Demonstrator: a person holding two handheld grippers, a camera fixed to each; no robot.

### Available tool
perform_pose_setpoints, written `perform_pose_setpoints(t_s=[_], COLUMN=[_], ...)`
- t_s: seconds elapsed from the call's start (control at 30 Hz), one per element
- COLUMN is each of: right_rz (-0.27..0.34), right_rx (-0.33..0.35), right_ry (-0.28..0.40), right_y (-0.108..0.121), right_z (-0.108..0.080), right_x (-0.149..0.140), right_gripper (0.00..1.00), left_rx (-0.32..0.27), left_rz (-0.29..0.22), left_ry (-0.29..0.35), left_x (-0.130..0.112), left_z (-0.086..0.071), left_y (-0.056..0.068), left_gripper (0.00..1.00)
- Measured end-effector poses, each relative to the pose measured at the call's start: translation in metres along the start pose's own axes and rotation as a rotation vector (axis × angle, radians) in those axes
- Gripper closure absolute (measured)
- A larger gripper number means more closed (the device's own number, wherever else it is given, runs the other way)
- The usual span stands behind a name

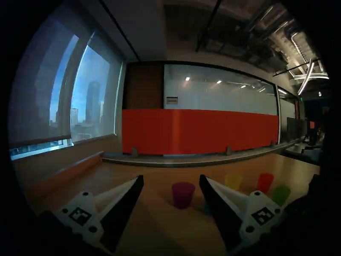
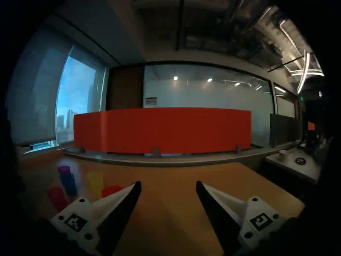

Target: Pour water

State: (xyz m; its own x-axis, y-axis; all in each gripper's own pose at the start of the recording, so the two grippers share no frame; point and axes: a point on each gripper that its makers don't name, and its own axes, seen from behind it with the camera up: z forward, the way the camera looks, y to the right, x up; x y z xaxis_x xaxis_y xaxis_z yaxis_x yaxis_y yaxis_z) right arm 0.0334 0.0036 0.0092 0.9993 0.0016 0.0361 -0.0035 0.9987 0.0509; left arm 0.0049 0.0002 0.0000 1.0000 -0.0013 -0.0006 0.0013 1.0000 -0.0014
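Observation:
In the left gripper view my left gripper (image 1: 170,177) is open over the wooden table (image 1: 170,230). A magenta cup (image 1: 183,194) stands upright just beyond its fingertips, in line with the gap. A yellow cup (image 1: 233,181), a red cup (image 1: 265,182) and a green cup (image 1: 281,194) stand farther right. In the right gripper view my right gripper (image 2: 168,183) is open with nothing between its fingers. To its left stand a blue bottle with a purple cap (image 2: 67,179), a yellow cup (image 2: 95,182), a red cup (image 2: 111,190) partly behind the left finger, and a pink cup (image 2: 56,198).
An orange divider panel (image 2: 162,130) runs along the far edge of the table. Windows (image 1: 89,106) are on the left. A side desk with small items (image 2: 294,162) lies at the right. Bare wood (image 2: 179,179) stretches ahead of the right gripper.

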Motion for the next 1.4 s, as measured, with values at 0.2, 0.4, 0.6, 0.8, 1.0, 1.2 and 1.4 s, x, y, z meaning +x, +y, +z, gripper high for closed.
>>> perform_pose_setpoints(t_s=[0.2,0.4,0.6,0.8,1.0,1.2,1.4], right_rz=[-0.004,0.002,0.003,0.013,0.004,-0.026,-0.049], right_rx=[0.025,0.061,0.099,0.141,0.193,0.320,0.470], right_ry=[-0.021,-0.022,-0.006,0.009,-0.008,-0.018,-0.022], right_y=[-0.001,-0.009,-0.019,-0.026,-0.033,-0.059,-0.093], right_z=[0.002,0.005,0.006,0.007,0.008,0.005,-0.005], right_x=[0.036,0.075,0.118,0.138,0.134,0.134,0.135], right_gripper=[0.01,0.01,0.01,0.01,0.01,0.01,0.01], left_rx=[-0.017,-0.035,-0.066,-0.099,-0.142,-0.231,-0.312], left_rz=[-0.005,0.003,0.035,0.034,0.038,0.035,0.044], left_ry=[0.001,-0.013,-0.040,-0.066,-0.063,-0.077,-0.070], left_x=[0.038,0.072,0.097,0.104,0.106,0.107,0.111], left_z=[0.003,0.006,0.012,0.017,0.021,0.021,0.020], left_y=[0.001,0.000,0.003,0.009,0.015,0.030,0.047], left_gripper=[0.03,0.03,0.03,0.03,0.03,0.03,0.03])
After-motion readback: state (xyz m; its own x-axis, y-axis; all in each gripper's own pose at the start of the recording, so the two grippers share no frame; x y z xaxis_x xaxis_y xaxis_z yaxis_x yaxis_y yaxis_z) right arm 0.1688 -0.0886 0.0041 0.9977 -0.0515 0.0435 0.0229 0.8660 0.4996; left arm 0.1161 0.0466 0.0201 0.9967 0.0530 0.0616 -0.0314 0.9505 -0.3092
